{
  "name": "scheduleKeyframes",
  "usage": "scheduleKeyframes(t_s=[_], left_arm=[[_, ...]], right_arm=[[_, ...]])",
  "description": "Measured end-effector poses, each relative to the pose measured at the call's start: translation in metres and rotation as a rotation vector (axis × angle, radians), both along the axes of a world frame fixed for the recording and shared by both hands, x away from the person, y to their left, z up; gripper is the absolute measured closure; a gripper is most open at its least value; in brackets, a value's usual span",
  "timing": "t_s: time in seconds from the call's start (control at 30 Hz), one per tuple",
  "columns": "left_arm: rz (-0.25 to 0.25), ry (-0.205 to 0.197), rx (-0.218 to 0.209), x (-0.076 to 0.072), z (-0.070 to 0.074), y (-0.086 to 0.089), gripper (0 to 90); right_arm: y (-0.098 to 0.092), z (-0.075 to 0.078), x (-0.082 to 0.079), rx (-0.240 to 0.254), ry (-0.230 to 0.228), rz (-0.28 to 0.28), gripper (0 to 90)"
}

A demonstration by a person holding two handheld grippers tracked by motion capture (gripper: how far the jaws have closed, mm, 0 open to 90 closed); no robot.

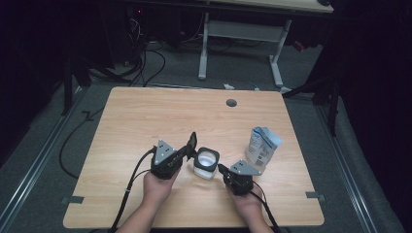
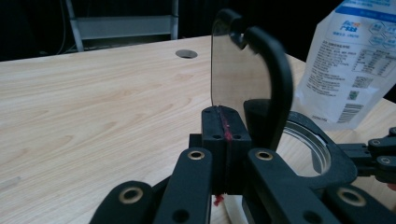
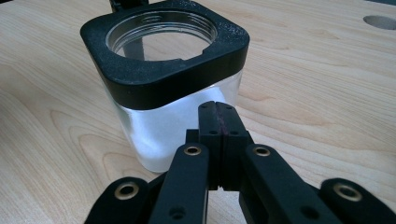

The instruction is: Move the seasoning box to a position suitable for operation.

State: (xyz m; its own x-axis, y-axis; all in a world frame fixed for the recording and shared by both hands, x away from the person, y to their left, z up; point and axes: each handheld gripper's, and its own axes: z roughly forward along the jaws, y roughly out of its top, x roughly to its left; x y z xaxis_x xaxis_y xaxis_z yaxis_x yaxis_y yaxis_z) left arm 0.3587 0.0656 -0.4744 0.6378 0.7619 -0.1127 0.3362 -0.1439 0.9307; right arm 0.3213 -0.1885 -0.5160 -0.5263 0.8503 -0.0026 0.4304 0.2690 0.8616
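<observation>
High view: jar (image 1: 205,164) at counter (image 1: 145,121) centre, lid (image 1: 192,141) flipped up at 10 o'clock. Left gripper (image 1: 187,151) jaws together beside lid; right gripper (image 1: 222,170) jaws together, braced at 4 o'clock, likely steadying.

Wooden table (image 1: 145,116): square jar (image 1: 205,165), white pouch (image 1: 262,145) upright.
</observation>
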Motion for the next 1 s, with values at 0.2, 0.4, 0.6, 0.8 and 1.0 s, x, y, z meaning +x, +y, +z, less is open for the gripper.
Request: scheduleKeyframes(t_s=[0.2, 0.4, 0.6, 0.8, 1.0], left_arm=[[-0.027, -0.002, 0.004, -0.003, -0.004, -0.009, 90.0], [-0.038, -0.002, 0.017, -0.006, -0.008, -0.014, 90.0], [-0.01, 0.008, 0.01, -0.012, -0.014, 0.004, 90.0], [-0.015, 0.076, 0.062, -0.013, -0.037, 0.005, 90.0], [0.0, 0.097, 0.065, -0.001, -0.043, 0.0, 90.0]], right_arm=[[0.0, 0.0, 0.0, -0.005, -0.004, 0.003, 89.9], [0.0, 0.0, -0.001, -0.004, -0.006, 0.004, 89.8], [-0.003, 0.0, -0.001, -0.006, 0.0, 0.004, 89.8], [-0.003, 0.0, -0.001, 0.001, 0.005, 0.009, 89.8], [0.0, 0.0, -0.005, 0.009, 0.007, 0.019, 89.8]])
